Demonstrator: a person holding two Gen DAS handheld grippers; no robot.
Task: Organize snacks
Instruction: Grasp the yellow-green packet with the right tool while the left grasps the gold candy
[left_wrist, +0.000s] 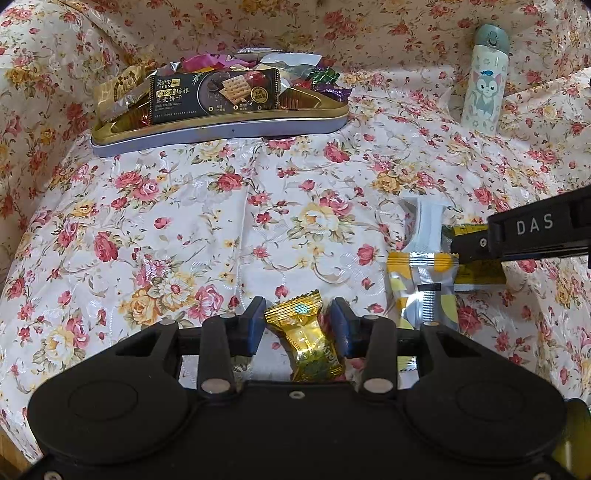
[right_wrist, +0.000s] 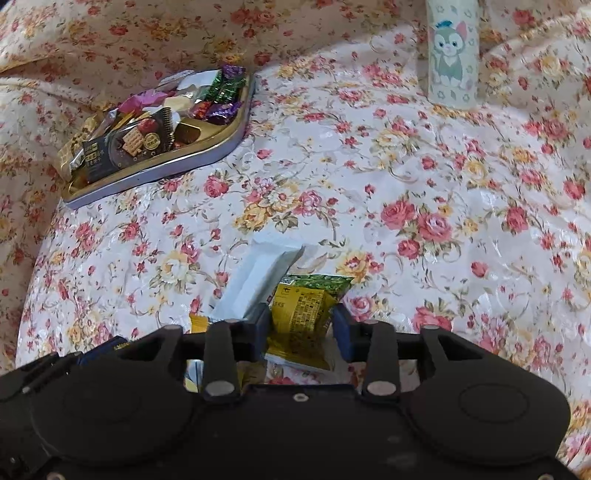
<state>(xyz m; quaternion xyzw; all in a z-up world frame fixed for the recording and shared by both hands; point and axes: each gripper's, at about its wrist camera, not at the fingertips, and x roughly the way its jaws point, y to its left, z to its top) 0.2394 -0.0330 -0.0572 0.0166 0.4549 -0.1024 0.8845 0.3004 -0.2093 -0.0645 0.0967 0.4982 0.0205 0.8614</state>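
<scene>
The shallow gold-lined tin tray (left_wrist: 221, 129) sits well ahead of both grippers on the floral cloth (left_wrist: 184, 229), heaped with wrapped snacks: a black cracker packet (left_wrist: 214, 96) propped along its near rim, a gold packet (left_wrist: 118, 90) at its left end, purple and green candies (right_wrist: 225, 92) toward its right end.

The left gripper (left_wrist: 298, 325) pinches a gold-wrapped candy (left_wrist: 306, 339) between its 2 blue pads; the candy's long axis runs forward, its crimped end pointing away from the camera.

The right gripper (right_wrist: 302, 326) straddles a yellow-and-green packet (right_wrist: 306, 314), which lies flat, long axis forward; whether the pads press it I cannot tell.

Only the left view shows the yellow-and-silver sachet (left_wrist: 421, 288) right of its gripper and the cat-print bottle's cap (left_wrist: 491, 37). The right view shows the white packet (right_wrist: 258, 280) more fully, just left of the yellow one.
</scene>
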